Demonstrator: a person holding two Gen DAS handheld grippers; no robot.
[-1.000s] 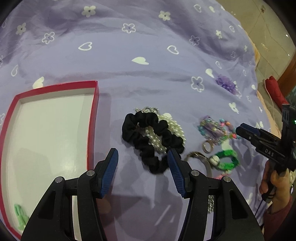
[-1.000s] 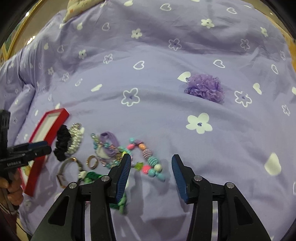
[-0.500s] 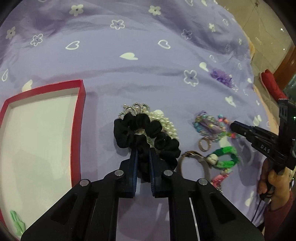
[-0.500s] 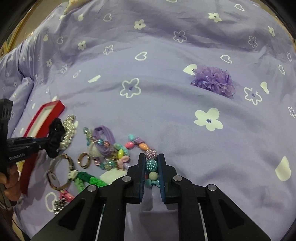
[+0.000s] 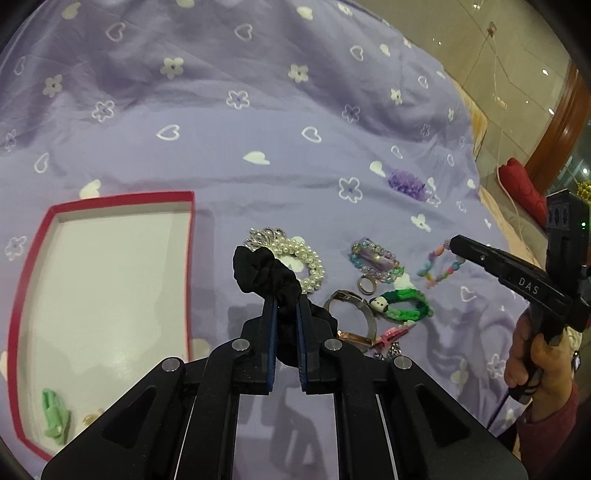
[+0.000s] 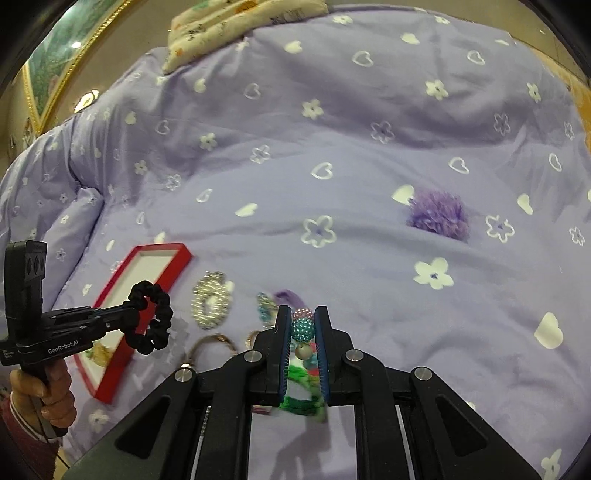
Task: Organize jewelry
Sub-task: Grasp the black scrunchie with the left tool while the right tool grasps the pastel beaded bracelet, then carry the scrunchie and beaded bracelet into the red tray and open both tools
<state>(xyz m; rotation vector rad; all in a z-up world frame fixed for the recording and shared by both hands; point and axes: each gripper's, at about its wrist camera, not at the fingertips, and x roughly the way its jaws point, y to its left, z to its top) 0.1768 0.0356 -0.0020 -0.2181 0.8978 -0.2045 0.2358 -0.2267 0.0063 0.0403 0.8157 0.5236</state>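
Note:
My left gripper is shut on a black scrunchie and holds it above the purple bedspread; it also shows in the right wrist view. My right gripper is shut on a colourful bead bracelet, which hangs from its tip in the left wrist view. A red-rimmed white tray lies to the left, with a green clip in its near corner. On the bed lie a pearl bracelet, a purple bead bracelet, a ring, a metal bangle and a green braided band.
A purple pom-pom lies apart at the right of the bedspread. A patterned pillow sits at the far edge. A red cushion lies on the floor beyond the bed's right side.
Both grippers went from open to shut. The left one took the black scrunchie and lifted it off the pearl bracelet; the right one took the bead bracelet and raised it.

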